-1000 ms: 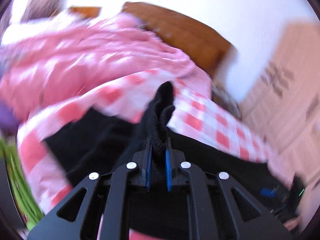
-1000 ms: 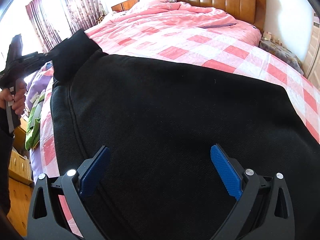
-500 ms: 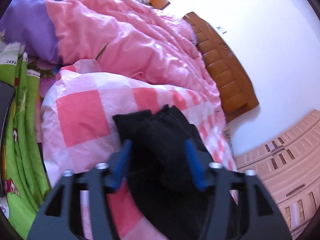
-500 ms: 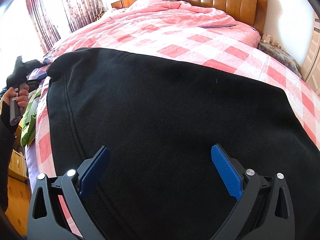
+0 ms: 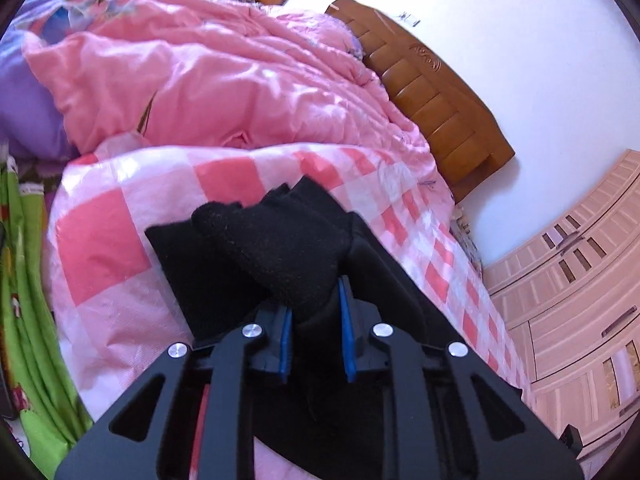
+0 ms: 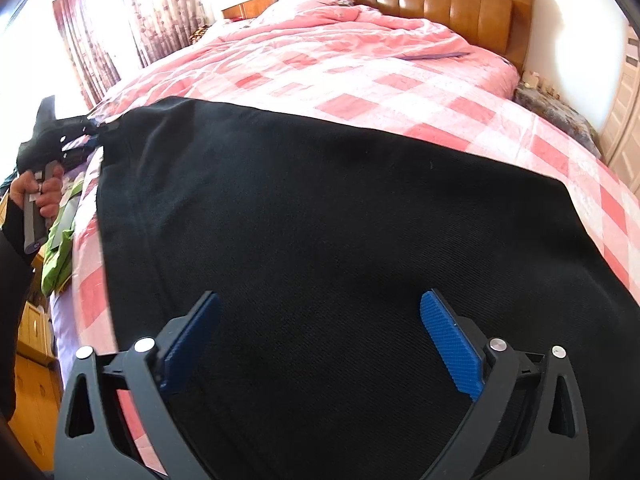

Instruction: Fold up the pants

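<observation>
Black pants (image 6: 340, 220) lie spread flat across the pink checked bedspread (image 6: 360, 108). In the left wrist view my left gripper (image 5: 314, 300) is closing on a bunched corner of the pants (image 5: 280, 248), and its blue pads pinch the fabric. In the right wrist view the same gripper (image 6: 60, 136) shows at the far left edge of the bed, held by a hand (image 6: 40, 192). My right gripper (image 6: 320, 300) hovers wide over the middle of the pants, its jaws closing a little, with the cloth below them and nothing pinched.
A crumpled pink duvet (image 5: 220, 72) and a purple pillow (image 5: 24, 92) lie towards the wooden headboard (image 5: 432, 92). Green fabric (image 5: 28, 300) hangs beside the bed at the left. A wardrobe (image 5: 580, 300) stands at the right, curtains (image 6: 152, 8) at the back.
The lifted pants end came down flat onto the bed. My left gripper let go, opened, then closed again on the bunched corner lower down. The right gripper stayed put.
</observation>
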### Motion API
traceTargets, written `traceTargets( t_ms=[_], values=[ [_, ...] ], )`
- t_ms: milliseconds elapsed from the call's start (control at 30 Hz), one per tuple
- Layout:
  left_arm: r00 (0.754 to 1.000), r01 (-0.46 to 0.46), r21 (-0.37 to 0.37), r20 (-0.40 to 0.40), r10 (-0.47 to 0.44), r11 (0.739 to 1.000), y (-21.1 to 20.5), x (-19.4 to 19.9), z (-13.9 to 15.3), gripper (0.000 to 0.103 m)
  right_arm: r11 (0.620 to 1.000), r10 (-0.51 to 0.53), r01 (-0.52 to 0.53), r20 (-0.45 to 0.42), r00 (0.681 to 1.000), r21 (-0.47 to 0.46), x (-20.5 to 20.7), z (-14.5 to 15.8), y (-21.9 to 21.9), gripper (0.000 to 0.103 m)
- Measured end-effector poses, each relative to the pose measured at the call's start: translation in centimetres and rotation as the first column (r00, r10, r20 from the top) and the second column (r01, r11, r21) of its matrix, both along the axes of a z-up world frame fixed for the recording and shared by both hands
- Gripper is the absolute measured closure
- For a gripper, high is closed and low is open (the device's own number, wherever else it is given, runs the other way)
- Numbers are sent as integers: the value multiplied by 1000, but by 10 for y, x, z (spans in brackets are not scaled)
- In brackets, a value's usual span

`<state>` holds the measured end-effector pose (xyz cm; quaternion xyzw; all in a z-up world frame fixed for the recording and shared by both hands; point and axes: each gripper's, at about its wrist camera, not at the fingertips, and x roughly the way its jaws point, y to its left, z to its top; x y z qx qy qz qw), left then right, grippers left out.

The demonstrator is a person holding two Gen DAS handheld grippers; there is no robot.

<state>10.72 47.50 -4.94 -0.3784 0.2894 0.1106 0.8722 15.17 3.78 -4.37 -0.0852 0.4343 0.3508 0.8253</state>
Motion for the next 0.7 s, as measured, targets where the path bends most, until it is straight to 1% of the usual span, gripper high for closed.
traceTargets(
  t_ms=[33, 67, 100, 167, 200, 233, 267, 300, 333, 367, 400, 467, 567, 633, 700],
  values=[
    [1000, -11, -11, 27, 11, 1000, 3, -3, 3, 85, 999, 37, -37, 6, 999, 12, -6, 4, 6, 19],
    [998, -23, -32, 57, 25, 999, 7, -7, 5, 85, 997, 80, -80, 23, 997, 13, -13, 9, 15, 20],
    [999, -27, -35, 45, 28, 999, 9, -5, 3, 85, 992, 124, -124, 48, 991, 5, -22, 14, 26, 22],
    [996, -28, 17, -78, 30, 999, 7, 8, -6, 85, 978, 207, -206, 94, 974, -17, -36, 20, 49, 26],
    [987, -21, 53, -155, 29, 998, 3, 14, -14, 85, 969, 247, -245, 101, 964, -33, -41, 20, 62, 28],
    [986, -19, 57, -166, 28, 998, 3, 16, -19, 85, 958, 285, -282, 99, 953, -47, -45, 19, 75, 32],
    [989, -28, 37, -146, 33, 999, 5, 13, -22, 84, 951, 308, -303, 96, 947, -56, -47, 17, 85, 37],
    [991, -36, 9, -125, 37, 999, 8, 11, -24, 84, 940, 339, -333, 85, 937, -71, -49, 13, 98, 40],
    [993, -41, -9, -114, 40, 999, 10, 7, -24, 84, 932, 360, -354, 73, 930, -85, -49, 9, 107, 46],
    [993, -45, -27, -106, 42, 999, 13, 5, -24, 84, 924, 376, -369, 60, 925, -99, -49, 6, 113, 49],
    [994, -45, -30, -103, 41, 999, 13, 4, -23, 84, 919, 385, -377, 56, 921, -112, -52, 3, 119, 51],
    [995, -35, -16, -96, 33, 999, 11, 4, -16, 84, 916, 392, -380, 78, 917, -128, -57, 2, 119, 50],
    [998, 0, 42, -65, 3, 999, 2, 5, 10, 85, 911, 406, -393, 101, 908, -128, -60, 4, 117, 51],
    [998, 9, 49, -58, -6, 999, 1, 9, 21, 85, 902, 429, -417, 121, 895, -116, -66, 9, 119, 51],
    [999, 18, 42, -50, -16, 999, 0, 15, 33, 86, 889, 456, -440, 143, 879, -126, -75, 11, 125, 51]
  ],
)
